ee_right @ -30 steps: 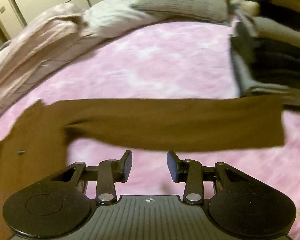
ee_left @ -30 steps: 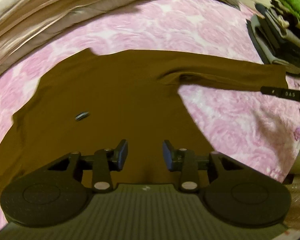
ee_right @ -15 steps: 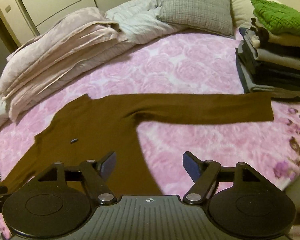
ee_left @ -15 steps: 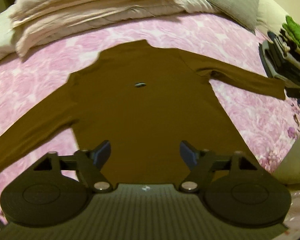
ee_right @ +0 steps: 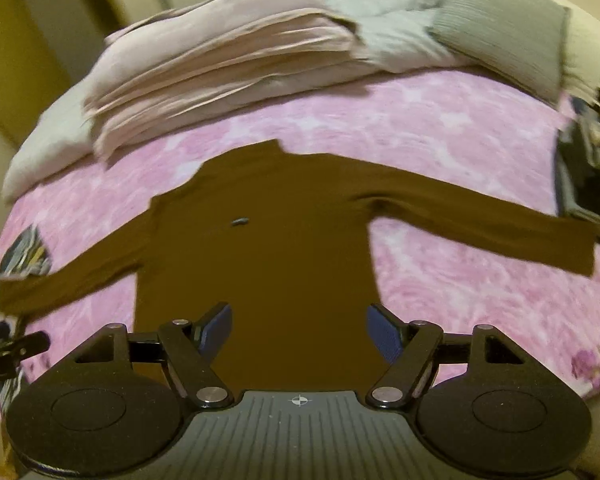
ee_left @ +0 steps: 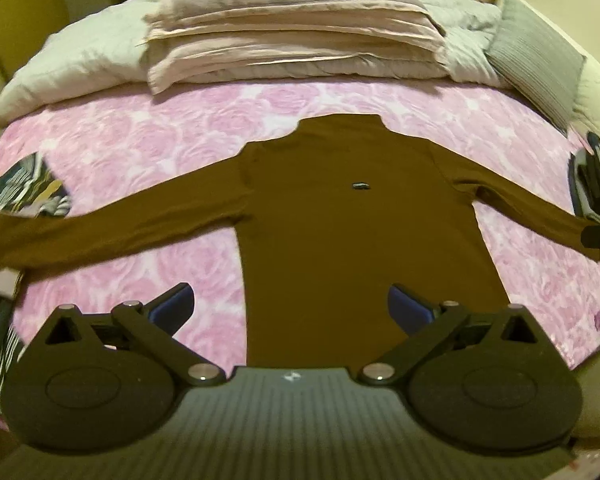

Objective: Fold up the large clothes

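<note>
my left gripper (ee_left: 291, 308) fingers are opening, my right gripper (ee_right: 299, 330) released; i've pulled back from the brown turtleneck (ee_left: 356, 248), now spread flat on the pink bed (ee_left: 148, 148), ready for folding.

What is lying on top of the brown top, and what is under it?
On the brown top only a small dark label shows, at the chest. Neither sleeve is folded over it. Under it lies the pink rose-patterned bedspread; whatever the cloth covers cannot be seen.
</note>
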The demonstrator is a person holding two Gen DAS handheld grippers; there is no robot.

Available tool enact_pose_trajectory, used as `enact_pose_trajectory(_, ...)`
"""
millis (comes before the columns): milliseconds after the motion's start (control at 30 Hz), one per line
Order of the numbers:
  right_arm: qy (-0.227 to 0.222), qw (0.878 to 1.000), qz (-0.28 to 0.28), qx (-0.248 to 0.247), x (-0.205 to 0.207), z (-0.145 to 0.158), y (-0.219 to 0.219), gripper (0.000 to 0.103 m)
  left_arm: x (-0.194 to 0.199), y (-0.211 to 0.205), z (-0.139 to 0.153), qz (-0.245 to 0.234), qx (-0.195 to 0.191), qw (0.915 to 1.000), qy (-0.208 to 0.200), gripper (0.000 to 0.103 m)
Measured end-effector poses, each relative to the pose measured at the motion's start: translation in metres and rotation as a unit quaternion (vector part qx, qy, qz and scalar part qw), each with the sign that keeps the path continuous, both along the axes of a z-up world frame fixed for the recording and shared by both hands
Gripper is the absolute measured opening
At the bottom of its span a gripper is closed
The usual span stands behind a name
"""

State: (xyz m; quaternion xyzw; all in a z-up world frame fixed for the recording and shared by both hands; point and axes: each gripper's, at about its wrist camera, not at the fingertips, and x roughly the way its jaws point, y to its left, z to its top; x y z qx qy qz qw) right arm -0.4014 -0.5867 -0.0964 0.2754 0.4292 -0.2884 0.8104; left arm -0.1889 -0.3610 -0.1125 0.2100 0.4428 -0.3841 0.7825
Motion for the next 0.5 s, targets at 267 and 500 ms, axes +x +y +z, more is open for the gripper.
enact_pose_trajectory(267,0.005,0.997,0.078,-0.002,-0.029,0.0,0.011,0.071,-0.062,0.03,0.013,0.077,-0.009,0.9969,-0.015,0.102)
enact_pose_trajectory(500,0.018,0.997,0.08,0.0,-0.059,0.002,0.02,0.071,-0.104,0.042,0.015,0.072,0.013,0.9973,-0.007,0.102)
